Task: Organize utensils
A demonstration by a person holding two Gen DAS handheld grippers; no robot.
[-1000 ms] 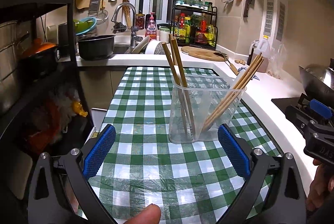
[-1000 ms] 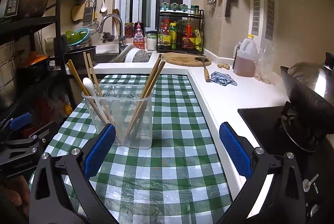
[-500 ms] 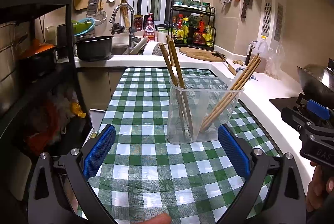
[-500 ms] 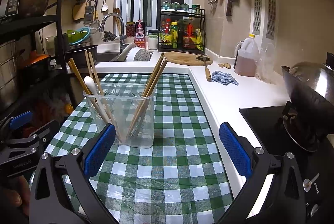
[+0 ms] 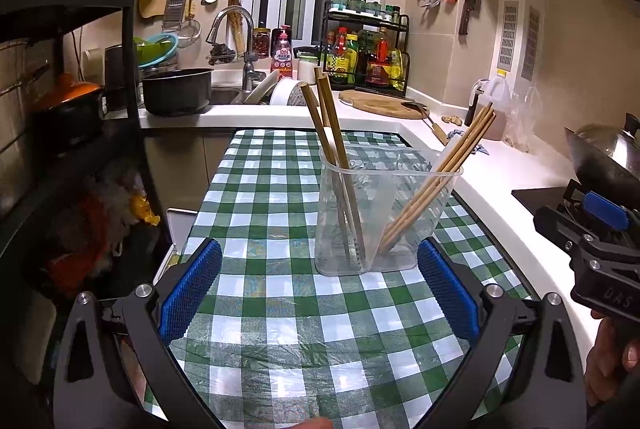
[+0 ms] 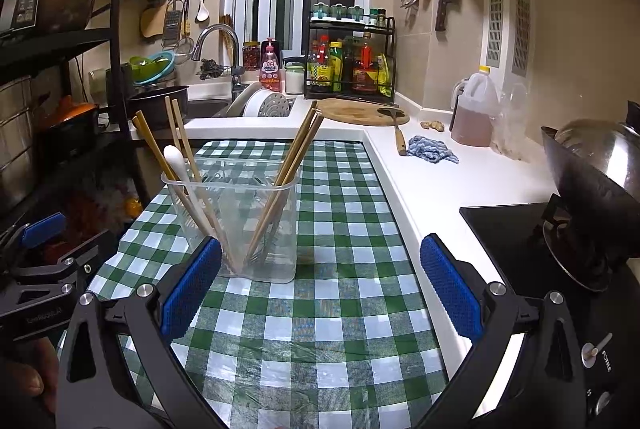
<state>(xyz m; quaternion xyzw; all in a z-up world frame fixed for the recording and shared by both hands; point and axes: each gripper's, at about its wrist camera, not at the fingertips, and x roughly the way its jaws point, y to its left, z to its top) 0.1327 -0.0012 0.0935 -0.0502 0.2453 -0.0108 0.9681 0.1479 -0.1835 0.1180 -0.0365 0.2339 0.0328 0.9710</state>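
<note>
Both grippers hang empty over a checked tablecloth (image 5: 280,329), jaws wide apart. The left gripper (image 5: 318,297) and right gripper (image 6: 318,293) are held low at the cloth's near end, each showing blue pads (image 5: 188,293) with nothing between them. Just ahead, near the middle of the cloth, stands a clear plastic holder (image 5: 384,217), upright. Chopsticks (image 5: 436,185) lean against its right rim and another pair (image 5: 332,149) against its left; the right wrist view also shows a white spoon (image 6: 182,173) tucked in on the left. No loose utensils lie on the cloth, so the sorting appears largely done. The risk now lies in the holder itself: it looks light and top-heavy, with the sticks fanned outward well past the rim. A gripper moving forward could clip a protruding stick and lever the holder over, scattering its load toward the white counter (image 6: 460,181) on the right.
</note>
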